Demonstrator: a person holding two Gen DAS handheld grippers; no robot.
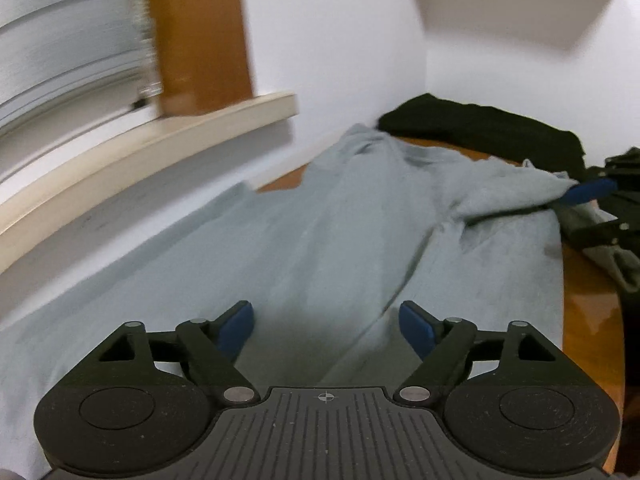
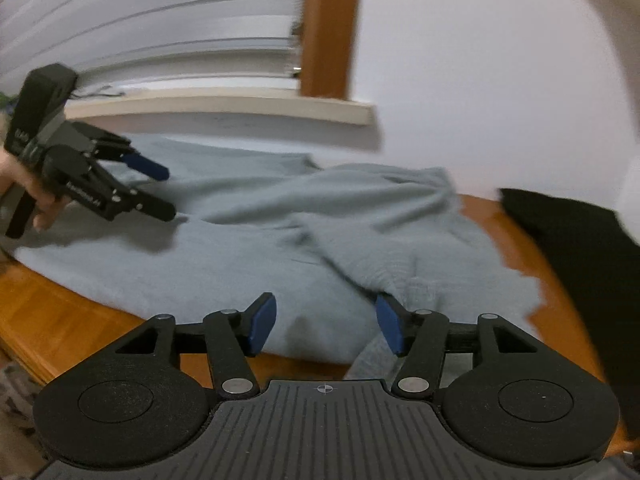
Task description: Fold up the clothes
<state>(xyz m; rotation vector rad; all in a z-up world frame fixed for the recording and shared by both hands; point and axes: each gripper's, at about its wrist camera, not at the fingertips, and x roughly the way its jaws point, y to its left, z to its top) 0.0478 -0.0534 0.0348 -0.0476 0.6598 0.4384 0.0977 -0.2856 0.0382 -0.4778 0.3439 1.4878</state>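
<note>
Left gripper (image 1: 326,330): jaws spread, grey garment (image 1: 304,232) lying beneath and ahead. Right gripper (image 2: 326,326): jaws spread, a garment fold touching its right pad.

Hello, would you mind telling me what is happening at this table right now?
A person is folding clothes with a handheld tool in each hand. A grey garment lies spread and rumpled on the wooden table, with a black garment at the far end. The left tool is open above the grey cloth. The right tool is open at the cloth's near edge, one pad touching a fold.
</note>
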